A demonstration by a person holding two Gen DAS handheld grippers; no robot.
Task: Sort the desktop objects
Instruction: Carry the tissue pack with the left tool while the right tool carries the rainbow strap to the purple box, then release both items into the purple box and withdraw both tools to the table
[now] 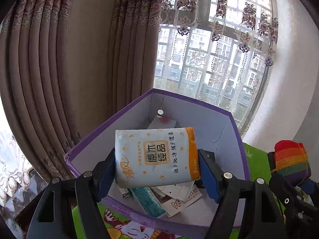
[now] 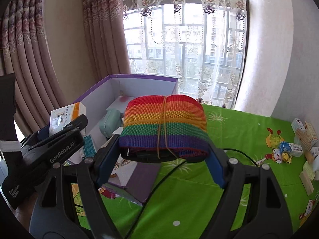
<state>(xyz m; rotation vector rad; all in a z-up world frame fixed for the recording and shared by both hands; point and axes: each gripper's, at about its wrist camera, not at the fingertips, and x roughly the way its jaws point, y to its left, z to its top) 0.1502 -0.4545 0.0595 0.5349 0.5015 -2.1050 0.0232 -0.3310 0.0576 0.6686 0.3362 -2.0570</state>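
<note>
Between my left gripper (image 1: pixel 156 171) jaws sits a tissue pack (image 1: pixel 155 157), clamped above the purple box (image 1: pixel 199 103), which already holds several items. My right gripper (image 2: pixel 161 155) jaws grip a rainbow strap roll (image 2: pixel 164 123), near the box. Small boxes and blocks (image 2: pixel 301 141) at far right remain unsorted on the bench (image 2: pixel 229 131).

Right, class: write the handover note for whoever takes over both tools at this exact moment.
Left tool: shut on the tissue pack, held above the open purple box.
Right tool: shut on the rainbow strap roll, beside the box.
Done: several small packets already lie in the box.
Left: release both items into it, then collect the small boxes and blocks at the green tablecloth's far right.
</note>
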